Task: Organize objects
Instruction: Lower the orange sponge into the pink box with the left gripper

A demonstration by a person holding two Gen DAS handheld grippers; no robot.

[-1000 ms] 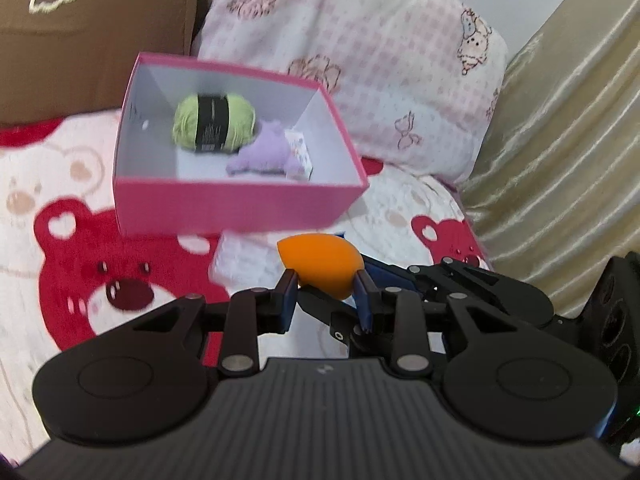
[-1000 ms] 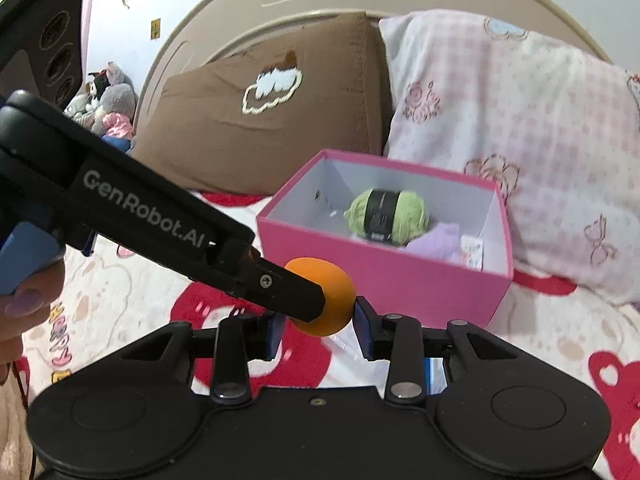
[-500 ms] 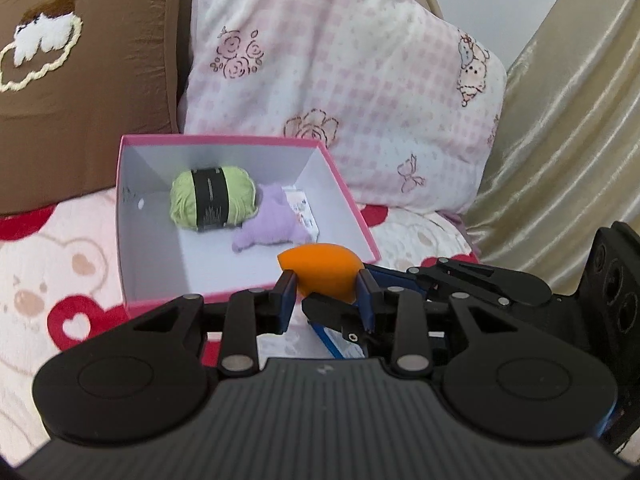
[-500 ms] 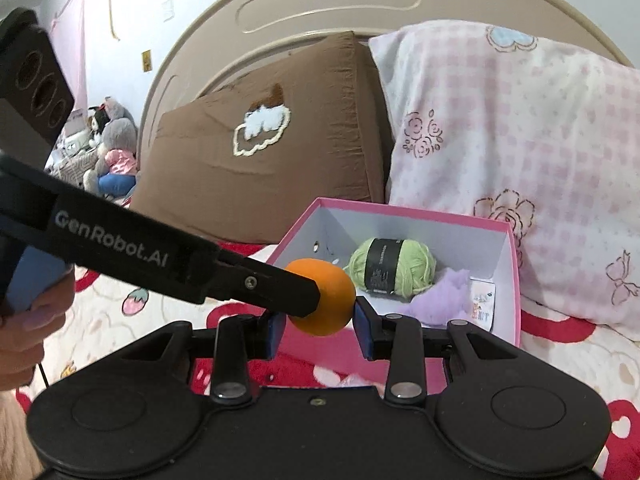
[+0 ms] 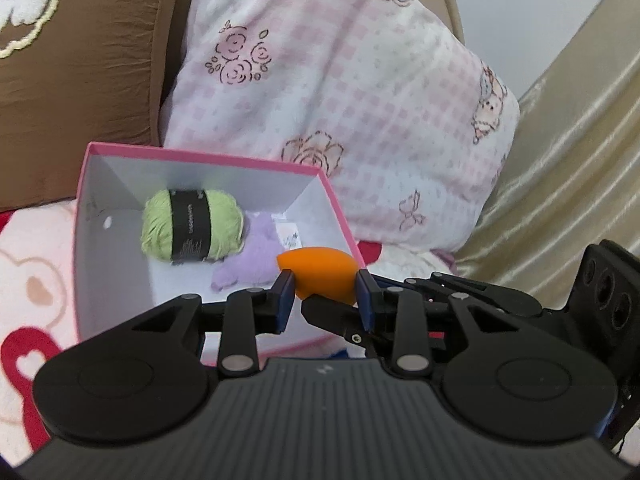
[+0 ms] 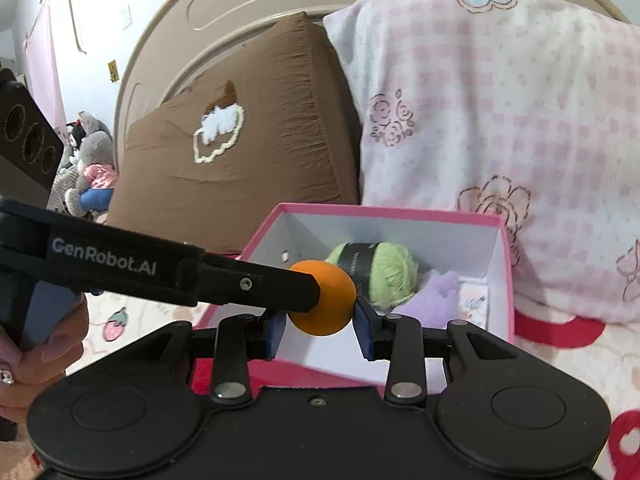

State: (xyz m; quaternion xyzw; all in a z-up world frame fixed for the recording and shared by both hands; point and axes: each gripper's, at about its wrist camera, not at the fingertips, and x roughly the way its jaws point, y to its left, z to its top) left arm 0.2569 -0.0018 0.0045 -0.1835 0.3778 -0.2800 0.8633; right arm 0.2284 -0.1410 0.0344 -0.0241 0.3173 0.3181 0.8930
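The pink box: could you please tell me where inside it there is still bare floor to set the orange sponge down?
The pink box has bare white floor along its left wall and across the near half, in front of the green yarn ball. The far right corner is crowded: yarn, a lilac plush piece and a small printed card sit together there.

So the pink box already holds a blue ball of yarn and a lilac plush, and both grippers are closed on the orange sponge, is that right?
Not quite: the ball of yarn in the pink box is light green with a black band, not blue, as the left wrist view shows. The lilac plush does lie beside it, and the left gripper and right gripper are both closed on the orange sponge.
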